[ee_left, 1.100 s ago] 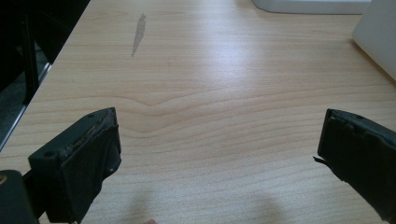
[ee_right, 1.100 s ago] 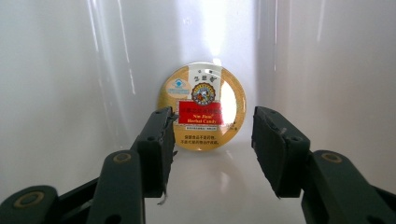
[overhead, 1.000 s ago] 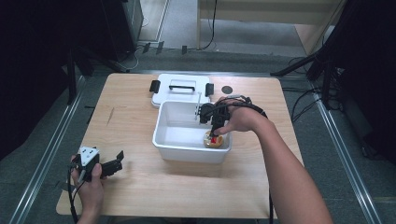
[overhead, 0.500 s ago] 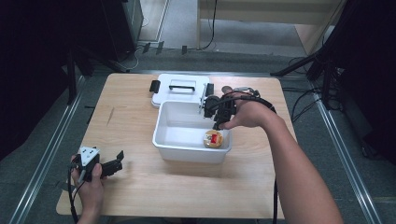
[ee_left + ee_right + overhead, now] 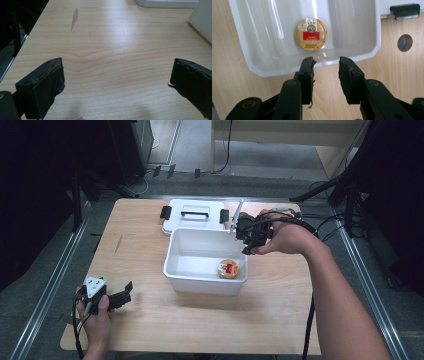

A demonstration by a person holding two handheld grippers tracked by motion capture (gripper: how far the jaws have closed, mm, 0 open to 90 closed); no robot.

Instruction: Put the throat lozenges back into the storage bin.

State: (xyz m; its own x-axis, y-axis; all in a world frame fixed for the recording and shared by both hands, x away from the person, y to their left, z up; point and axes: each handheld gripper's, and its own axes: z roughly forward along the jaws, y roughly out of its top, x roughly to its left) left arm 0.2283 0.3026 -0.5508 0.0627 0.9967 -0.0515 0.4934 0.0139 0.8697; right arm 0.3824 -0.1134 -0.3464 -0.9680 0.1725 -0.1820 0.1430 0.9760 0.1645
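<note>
A white plastic bin (image 5: 205,280) stands in the middle of the wooden table. On its floor lies a small round gold tin with a red label (image 5: 228,269) (image 5: 311,34). My right gripper (image 5: 248,235) (image 5: 325,65) hovers over the bin's right rim, open, with nothing between its fingers; the tin sits just beyond its tips. My left gripper (image 5: 120,296) (image 5: 117,82) rests low at the table's front left corner, jaws wide open over bare wood.
The bin's white lid (image 5: 195,215) with a black handle and black clips lies flat behind the bin. A dark round hole (image 5: 405,43) marks the tabletop near the lid's corner. Cables trail off the right side of the table (image 5: 280,330).
My right gripper has let go of the gold tin inside the bin, risen out and drawn back to the right rim. The left gripper has stayed put.
</note>
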